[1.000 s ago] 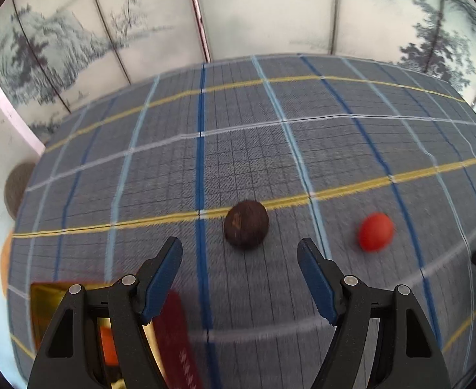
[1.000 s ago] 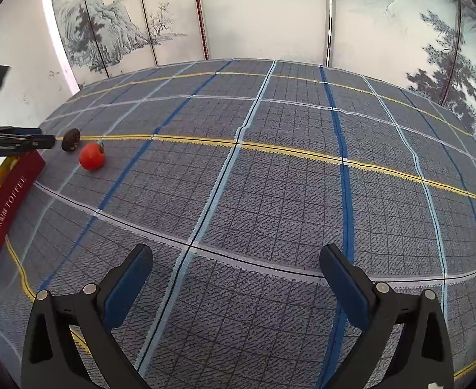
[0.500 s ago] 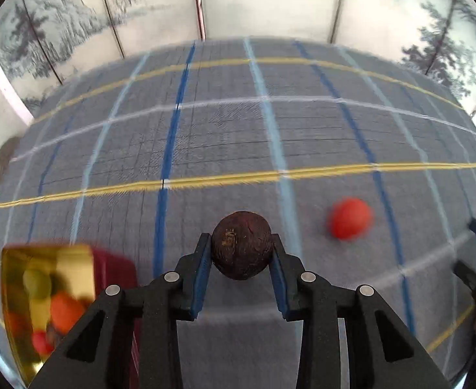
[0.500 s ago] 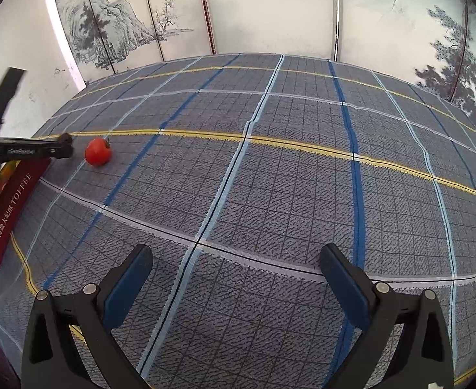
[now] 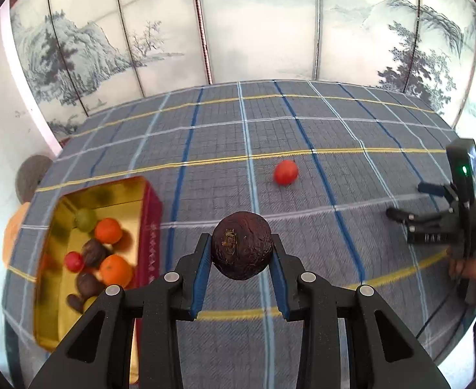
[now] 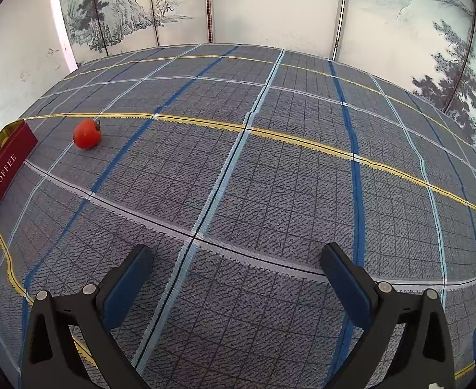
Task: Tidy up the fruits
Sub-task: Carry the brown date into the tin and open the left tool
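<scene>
Closest in, the left gripper [image 5: 241,261] has its two blue-padded fingers [image 5: 202,267] pinched on a dark brown, wrinkled round fruit [image 5: 241,246], which sits between the pads clear of the checked tablecloth [image 5: 351,194]. Down to the left of it lies a gold-lined tin [image 5: 56,311] with dark red sides, and inside are two oranges [image 5: 108,230], a small red fruit [image 5: 74,261], a pale green one [image 5: 85,218] at the far end and a few more dark brown ones [image 5: 93,253], all crowded together. A little farther out on the cloth, a small red tomato [image 5: 285,171] rests alone, well apart from the tin and just short of a yellow stripe. Off to the right, the right gripper [image 6: 238,278] hangs low over the cloth with its fingers spread wide and nothing between them; from its side the tomato lies far left, near the red wall of the tin. Behind the table stands a folding screen [image 5: 254,32] painted with ink mountains and trees.
</scene>
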A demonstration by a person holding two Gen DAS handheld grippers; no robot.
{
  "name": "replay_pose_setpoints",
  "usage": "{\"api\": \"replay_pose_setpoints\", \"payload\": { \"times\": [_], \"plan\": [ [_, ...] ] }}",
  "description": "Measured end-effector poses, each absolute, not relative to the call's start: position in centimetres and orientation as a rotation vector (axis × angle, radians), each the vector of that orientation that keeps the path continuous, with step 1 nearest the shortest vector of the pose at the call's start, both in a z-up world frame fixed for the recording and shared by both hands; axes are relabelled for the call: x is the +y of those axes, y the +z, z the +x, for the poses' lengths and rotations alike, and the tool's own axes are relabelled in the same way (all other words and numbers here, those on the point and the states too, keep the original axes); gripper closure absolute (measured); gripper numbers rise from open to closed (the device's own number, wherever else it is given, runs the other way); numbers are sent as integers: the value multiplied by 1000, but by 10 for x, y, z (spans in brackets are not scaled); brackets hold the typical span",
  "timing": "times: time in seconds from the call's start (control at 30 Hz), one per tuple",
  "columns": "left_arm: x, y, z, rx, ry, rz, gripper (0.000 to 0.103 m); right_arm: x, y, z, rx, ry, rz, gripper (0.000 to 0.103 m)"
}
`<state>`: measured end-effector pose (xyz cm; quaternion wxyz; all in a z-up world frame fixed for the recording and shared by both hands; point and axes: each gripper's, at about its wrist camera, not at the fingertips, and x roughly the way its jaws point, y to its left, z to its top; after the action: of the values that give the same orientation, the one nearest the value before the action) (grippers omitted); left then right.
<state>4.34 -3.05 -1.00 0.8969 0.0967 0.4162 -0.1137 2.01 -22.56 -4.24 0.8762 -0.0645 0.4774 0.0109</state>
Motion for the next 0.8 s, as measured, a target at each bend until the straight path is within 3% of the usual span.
{"api": "replay_pose_setpoints", "payload": {
  "times": [0.8],
  "plan": [
    [35,-9,4,851,-162,154,67,-226,-42,20,997,22,-134,0]
  ]
}}
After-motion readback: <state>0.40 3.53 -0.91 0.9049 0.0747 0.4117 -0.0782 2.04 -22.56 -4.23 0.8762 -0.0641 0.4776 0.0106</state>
